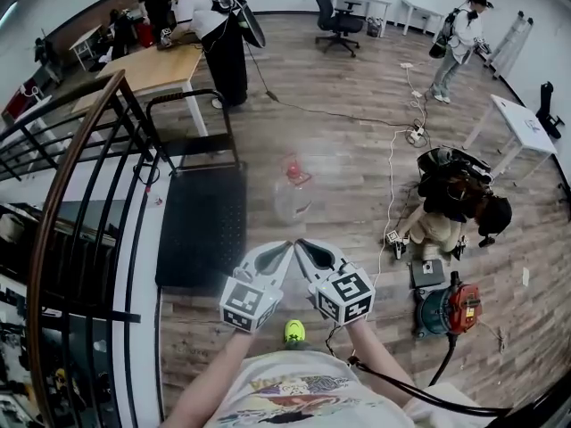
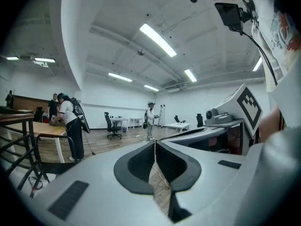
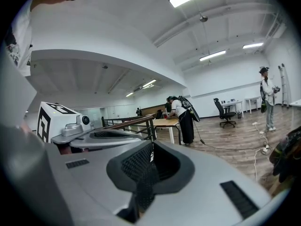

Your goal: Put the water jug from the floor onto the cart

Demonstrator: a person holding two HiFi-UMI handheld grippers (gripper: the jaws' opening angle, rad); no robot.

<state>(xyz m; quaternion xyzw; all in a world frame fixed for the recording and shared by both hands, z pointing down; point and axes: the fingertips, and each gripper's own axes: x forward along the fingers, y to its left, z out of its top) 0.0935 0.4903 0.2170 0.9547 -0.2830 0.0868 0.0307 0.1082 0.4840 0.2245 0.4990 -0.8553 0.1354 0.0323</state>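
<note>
The water jug [image 1: 293, 187], clear with a red cap, stands on the wooden floor just right of the cart. The cart [image 1: 203, 230] is a low black platform with a black tube handle [image 1: 191, 99] at its far end. My left gripper [image 1: 286, 246] and right gripper [image 1: 301, 243] are side by side, close to me and short of the jug, tips nearly touching. Both are shut with nothing in them. In the left gripper view the left gripper [image 2: 155, 143] has its pads together. In the right gripper view the right gripper [image 3: 151, 148] is shut too. Neither gripper view shows the jug.
A stair railing [image 1: 62, 185] runs along the left beside the cart. A wooden table [image 1: 156, 68] with people at it stands beyond the cart. To the right a person crouches [image 1: 451, 203] by a red machine [image 1: 451, 307]; cables [image 1: 393, 163] trail across the floor.
</note>
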